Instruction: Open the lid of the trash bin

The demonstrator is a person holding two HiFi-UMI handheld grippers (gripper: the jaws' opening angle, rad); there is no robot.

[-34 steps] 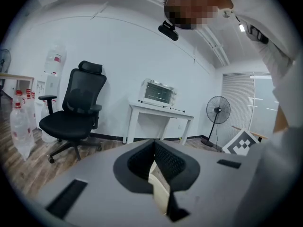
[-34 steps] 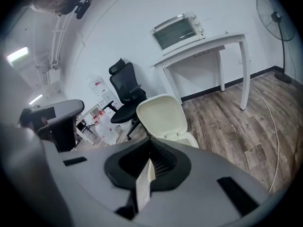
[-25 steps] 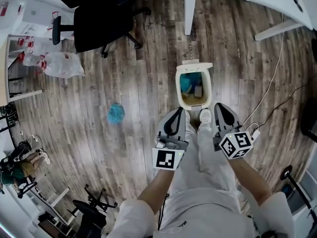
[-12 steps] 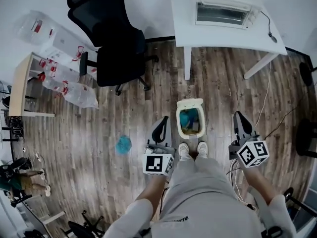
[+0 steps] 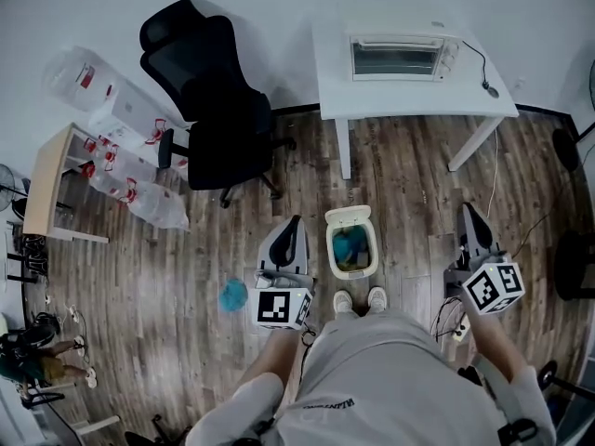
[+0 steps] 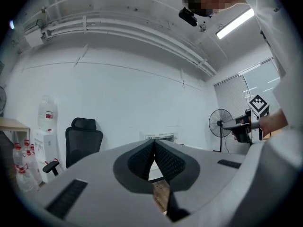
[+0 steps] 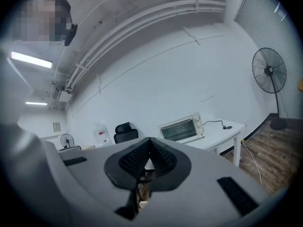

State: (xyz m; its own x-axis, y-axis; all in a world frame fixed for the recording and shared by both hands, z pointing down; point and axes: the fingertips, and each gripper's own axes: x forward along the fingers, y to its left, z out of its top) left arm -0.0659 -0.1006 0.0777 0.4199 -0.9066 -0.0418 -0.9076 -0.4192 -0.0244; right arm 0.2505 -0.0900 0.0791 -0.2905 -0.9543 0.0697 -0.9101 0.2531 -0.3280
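Observation:
The small white trash bin (image 5: pixel 329 249) stands on the wood floor just ahead of the person's shoes. Its lid (image 5: pixel 348 216) is tipped up at the far side, and blue and tan rubbish shows inside. My left gripper (image 5: pixel 294 221) hangs left of the bin, apart from it, jaws shut on nothing. My right gripper (image 5: pixel 464 209) is farther off to the bin's right, also shut and empty. In the left gripper view the gripper (image 6: pixel 154 143) points at the far wall with its pads pressed together. The right gripper view shows the same for the right gripper (image 7: pixel 149 141); neither view shows the bin.
A black office chair (image 5: pixel 218 110) stands beyond the bin to the left. A white table (image 5: pixel 409 100) with a toaster oven (image 5: pixel 400 56) is straight ahead. A blue ball of material (image 5: pixel 232 294) lies on the floor left of my left gripper. Water bottles (image 5: pixel 112 170) and a cable (image 5: pixel 502 170) flank the area.
The head view has pulled back and up, so more of the room shows. Both grippers have spread away from the bin, the right one farthest. The bin lid stays open.

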